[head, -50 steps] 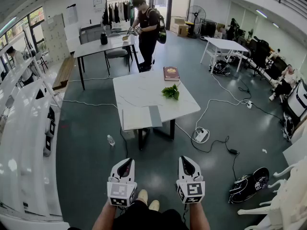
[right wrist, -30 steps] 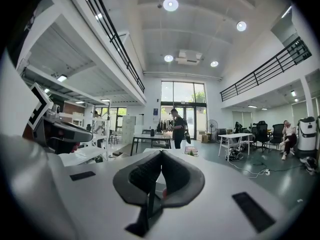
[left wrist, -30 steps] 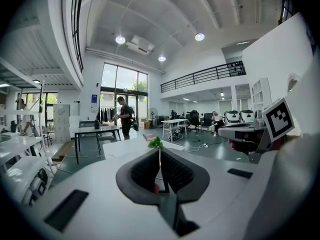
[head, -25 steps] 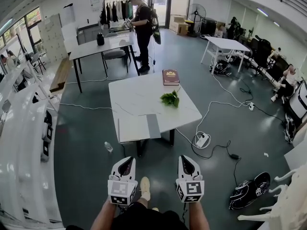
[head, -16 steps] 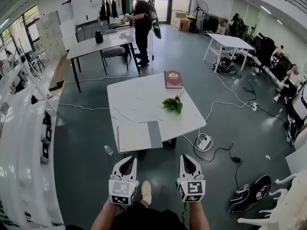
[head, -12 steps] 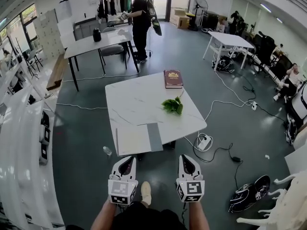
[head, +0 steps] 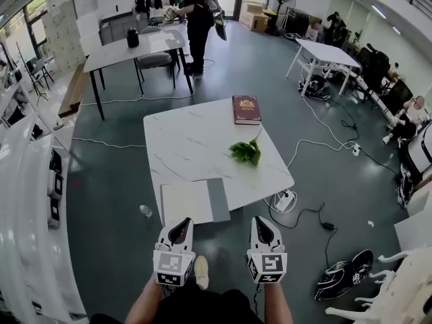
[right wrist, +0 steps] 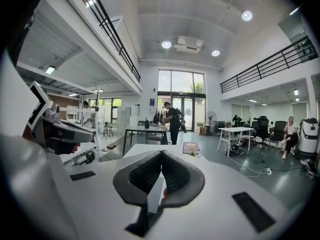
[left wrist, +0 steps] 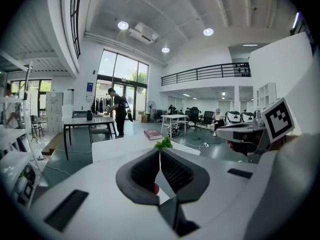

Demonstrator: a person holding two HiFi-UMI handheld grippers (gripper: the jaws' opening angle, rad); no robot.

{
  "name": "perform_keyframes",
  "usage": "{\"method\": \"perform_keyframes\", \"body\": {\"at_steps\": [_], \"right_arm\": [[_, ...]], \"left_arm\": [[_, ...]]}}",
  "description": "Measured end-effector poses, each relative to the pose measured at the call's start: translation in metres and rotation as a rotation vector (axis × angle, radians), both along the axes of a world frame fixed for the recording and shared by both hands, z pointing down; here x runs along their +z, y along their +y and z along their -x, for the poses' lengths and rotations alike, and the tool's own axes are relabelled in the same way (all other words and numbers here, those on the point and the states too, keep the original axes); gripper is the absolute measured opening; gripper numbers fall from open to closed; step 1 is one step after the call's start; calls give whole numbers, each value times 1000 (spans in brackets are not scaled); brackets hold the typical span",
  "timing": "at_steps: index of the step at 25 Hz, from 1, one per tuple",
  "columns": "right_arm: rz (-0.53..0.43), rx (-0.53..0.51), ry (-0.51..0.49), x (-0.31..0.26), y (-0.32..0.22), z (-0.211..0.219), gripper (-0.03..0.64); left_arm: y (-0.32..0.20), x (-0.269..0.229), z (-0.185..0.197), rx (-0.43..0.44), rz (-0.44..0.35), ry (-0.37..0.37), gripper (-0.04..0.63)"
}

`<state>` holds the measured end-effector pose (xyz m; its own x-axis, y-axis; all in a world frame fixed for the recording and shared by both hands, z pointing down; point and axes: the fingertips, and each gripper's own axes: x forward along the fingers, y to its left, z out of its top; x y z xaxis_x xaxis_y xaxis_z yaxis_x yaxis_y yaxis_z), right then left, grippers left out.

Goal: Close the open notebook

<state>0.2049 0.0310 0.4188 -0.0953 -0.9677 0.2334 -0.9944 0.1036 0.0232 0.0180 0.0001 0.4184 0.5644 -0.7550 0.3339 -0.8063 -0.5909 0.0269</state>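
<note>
The open notebook point(head: 196, 202) lies flat at the near edge of the white marble-top table point(head: 196, 147), a white page at left and a grey page at right. My left gripper point(head: 181, 228) and right gripper point(head: 260, 227) hang side by side over the floor, just short of the table's near edge and apart from the notebook. In both gripper views the dark pads meet at the tips with nothing between them: left gripper point(left wrist: 160, 152), right gripper point(right wrist: 161, 154). Both point at the table point(left wrist: 120, 145).
On the table lie a dark red book point(head: 246, 109) at the far side and a green leafy sprig point(head: 246, 152) right of centre. A person point(head: 197, 12) stands at a farther table. Cables and a power strip point(head: 283, 200) lie right of the table, a bottle point(head: 145, 212) at left.
The table and notebook have come nearer and lower in the head view. Both grippers have moved toward the table with me, still side by side and shut.
</note>
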Motion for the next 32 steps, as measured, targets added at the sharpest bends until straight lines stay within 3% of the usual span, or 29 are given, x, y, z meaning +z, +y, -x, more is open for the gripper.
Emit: {"method": "perform_keyframes", "body": {"at_steps": [9, 17, 32], "right_arm": [[21, 10, -3, 17, -42, 2, 17], [88, -13, -29, 53, -66, 2, 17], [279, -131, -71, 164, -104, 7, 17]], "left_arm": [[-42, 13, -2, 23, 6, -6, 28], [-60, 48, -10, 18, 87, -23, 28], [-90, 137, -15, -88, 229, -57, 28]]}}
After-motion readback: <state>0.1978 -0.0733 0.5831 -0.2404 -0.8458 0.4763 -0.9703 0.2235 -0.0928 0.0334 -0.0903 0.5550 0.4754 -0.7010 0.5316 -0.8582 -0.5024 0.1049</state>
